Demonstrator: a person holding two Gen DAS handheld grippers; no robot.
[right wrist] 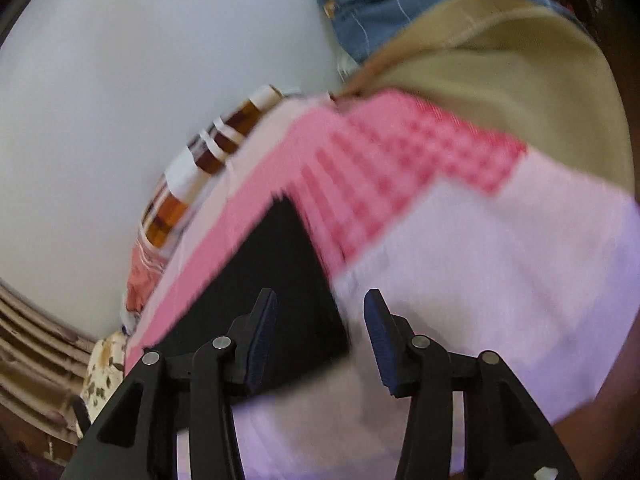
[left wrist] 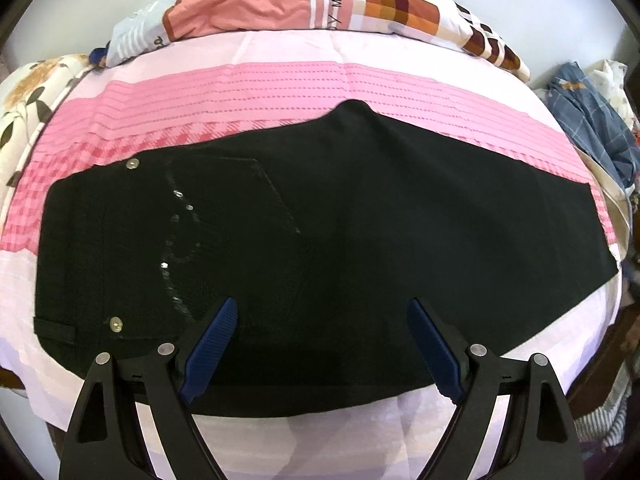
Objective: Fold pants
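Bed: pink checked and striped bedsheet (left wrist: pixel 280 80) spreads ahead of both jaws.
Pants: black denim pants (left wrist: pixel 320 220), apparently halved lengthwise, lie flat; crosswise folds remain.
Left gripper (left wrist: pixel 322 344): jaws spread, empty, over near edge.
Right gripper (right wrist: pixel 320 336): jaws spread, empty, at hem corner.

Matt black cloth pants (left wrist: pixel 360 216) with shiny metal rivets (left wrist: pixel 131 164) and glinting studs (left wrist: pixel 178 194). Soft woven pink bedsheet (left wrist: pixel 280 80), slightly creased. Matt black plastic left gripper (left wrist: pixel 322 312) and right gripper (right wrist: pixel 320 300), ridged blue rubbery fingers (left wrist: pixel 208 354), polished metal pins (left wrist: pixel 166 349). Crumpled cloth pillow (left wrist: pixel 280 4).
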